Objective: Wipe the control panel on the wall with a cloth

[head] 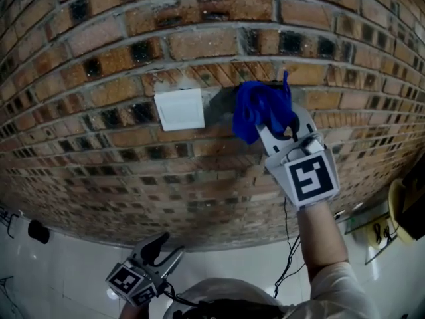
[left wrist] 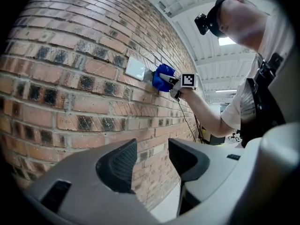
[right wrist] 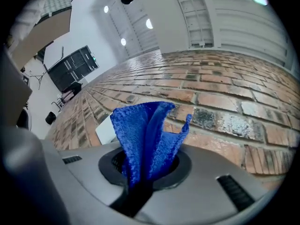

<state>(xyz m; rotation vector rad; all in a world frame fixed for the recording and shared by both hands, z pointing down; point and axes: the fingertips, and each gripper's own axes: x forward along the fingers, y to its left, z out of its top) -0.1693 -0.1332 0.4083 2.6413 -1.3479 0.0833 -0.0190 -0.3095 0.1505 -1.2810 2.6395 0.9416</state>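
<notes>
Right gripper point(head: 279, 133): mine, clenched on a blue cloth point(head: 259, 111) at the brick wall point(head: 199, 45). The white panel point(head: 179, 109) sits just left of it (not touching). Left gripper point(head: 167, 248): jaws apart, empty, held low.

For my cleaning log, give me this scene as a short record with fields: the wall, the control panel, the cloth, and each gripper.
wall: bare brick, with grey mortar patches near the panel
control panel: white square plate on the wall, uncovered
cloth: blue, bunched, up at the wall just right of the panel, apart from it in the head view
right gripper: shut on the cloth, raised to panel height
left gripper: open, nothing between its jaws, held low and well below the panel
</notes>
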